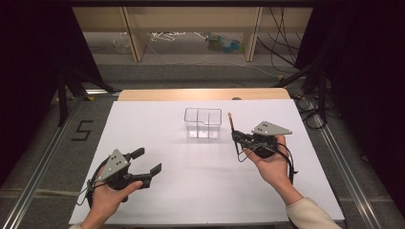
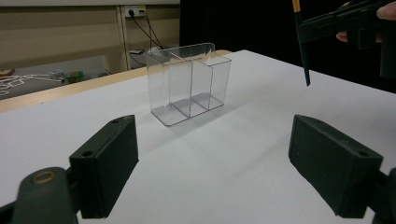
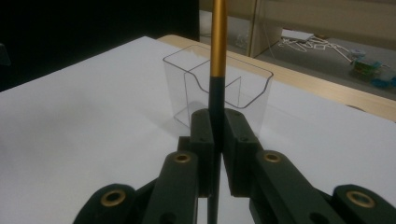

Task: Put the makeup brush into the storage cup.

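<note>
1. Pencil [image 1: 232,128] was the thing in hand in the high view: a slim stick, dark along the shaft with a pale end uppermost, standing nearly upright in the right gripper [image 1: 237,138], just beside the right wall of the clear organizer [image 1: 203,123] but not yet over it. The left gripper [image 1: 146,163] rested low on the white tabletop [image 1: 200,191], well apart from the organizer, its jaws spread wide with nothing between them.

2. Left gripper view: both black pads [image 2: 107,158] stood far apart over bare tabletop. The organizer [image 2: 189,84] sat ahead, upright, its dividers marking off compartments. The pencil [image 2: 302,51] hung point down at upper right, clear of the surface, pinched by the other gripper.

3. Right gripper view: the right gripper [image 3: 217,140] was clamped narrow on the pencil [image 3: 217,56], the pads meeting the dark section below the gold band. The organizer [image 3: 219,88] lay straight beyond.

4. Handling, as a judgement: the pencil looked light and stiff, with a smooth round shaft likely to pivot or slip in flat pads. A hold near the middle, as here, should keep it steady. The organizer seemed light and thin-walled, so a sideways knock could shift or tip it.
</note>
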### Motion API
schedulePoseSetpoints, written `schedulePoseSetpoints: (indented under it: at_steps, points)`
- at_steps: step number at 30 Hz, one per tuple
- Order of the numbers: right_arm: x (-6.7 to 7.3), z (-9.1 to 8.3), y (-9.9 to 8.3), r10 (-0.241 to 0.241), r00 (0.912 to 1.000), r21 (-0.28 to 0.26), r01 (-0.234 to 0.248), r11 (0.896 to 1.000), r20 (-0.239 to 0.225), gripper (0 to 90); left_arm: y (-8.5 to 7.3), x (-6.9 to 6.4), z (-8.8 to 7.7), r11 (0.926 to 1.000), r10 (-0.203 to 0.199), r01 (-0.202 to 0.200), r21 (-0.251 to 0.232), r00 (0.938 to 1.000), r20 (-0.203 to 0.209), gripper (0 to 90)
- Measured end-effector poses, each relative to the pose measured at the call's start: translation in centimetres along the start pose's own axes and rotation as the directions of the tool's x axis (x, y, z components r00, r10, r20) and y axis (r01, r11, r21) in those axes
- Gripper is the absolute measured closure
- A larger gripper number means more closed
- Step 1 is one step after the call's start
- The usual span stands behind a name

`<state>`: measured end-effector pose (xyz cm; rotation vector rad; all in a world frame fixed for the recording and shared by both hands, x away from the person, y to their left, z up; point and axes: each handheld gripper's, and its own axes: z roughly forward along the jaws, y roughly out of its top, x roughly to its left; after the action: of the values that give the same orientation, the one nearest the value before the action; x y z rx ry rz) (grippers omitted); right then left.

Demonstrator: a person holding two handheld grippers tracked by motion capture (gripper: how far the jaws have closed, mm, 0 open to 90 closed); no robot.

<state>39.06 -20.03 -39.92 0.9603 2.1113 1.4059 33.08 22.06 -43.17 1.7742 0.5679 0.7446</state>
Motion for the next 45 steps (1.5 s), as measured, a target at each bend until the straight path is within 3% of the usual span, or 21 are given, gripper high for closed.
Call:
schedulePoseSetpoints:
  at_steps: [16,45]
  points:
    - [-0.4,0.5,0.8,0.019,0.9998,-0.043,-0.019,0.999,0.008,83.7,0.0,-0.1,0.0,0.9999,-0.004,0.004,0.013,1.0,-0.007,15.5]
    - [-0.1,1.8,2.1,0.012,0.9999,-0.093,-0.011,0.996,0.001,83.7,0.0,-0.1,0.1,0.9999,-0.005,0.005,0.013,1.0,-0.004,15.5]
